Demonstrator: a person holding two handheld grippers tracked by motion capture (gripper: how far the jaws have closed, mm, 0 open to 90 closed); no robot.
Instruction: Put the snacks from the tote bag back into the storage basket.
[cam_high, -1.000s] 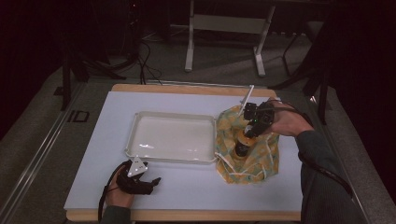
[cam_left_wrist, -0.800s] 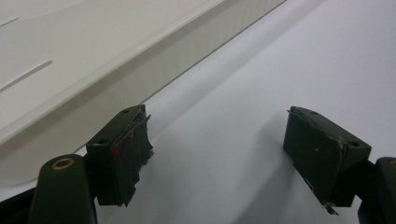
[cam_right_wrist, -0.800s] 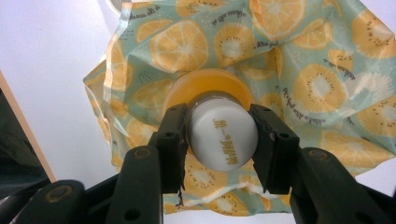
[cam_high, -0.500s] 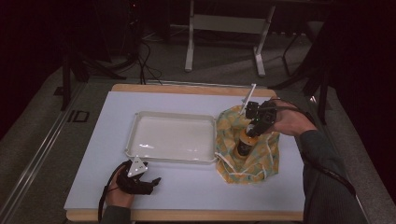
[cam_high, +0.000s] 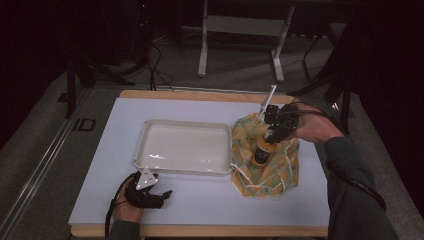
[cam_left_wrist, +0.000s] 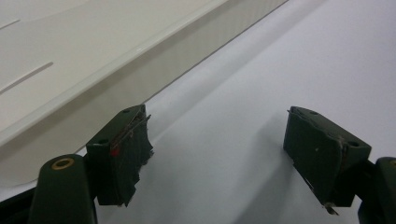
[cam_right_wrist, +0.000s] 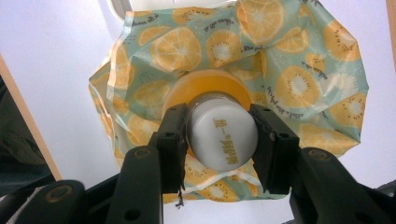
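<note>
A bottle (cam_high: 260, 154) with an orange body and a white cap (cam_right_wrist: 223, 137) is upright over a drawstring bag (cam_high: 267, 175) printed with orange and kiwi slices (cam_right_wrist: 299, 79), at the table's right. My right gripper (cam_high: 272, 136) comes down from above and is shut on the cap (cam_right_wrist: 220, 116), one pad on each side. Whether the bottle rests on the bag or hangs just above it I cannot tell. My left gripper (cam_high: 162, 196) lies near the front edge, left of centre. Its jaws stand open (cam_left_wrist: 217, 154) with nothing between them, beside the tray's front wall (cam_left_wrist: 93, 79).
A white rectangular tray (cam_high: 182, 171) sits empty in the middle of the white table, touching the bag's left edge. White drawstrings (cam_high: 245, 175) trail from the bag. A white stick (cam_high: 267, 100) rises behind the right hand. Metal stand legs (cam_high: 202, 55) are on the floor beyond.
</note>
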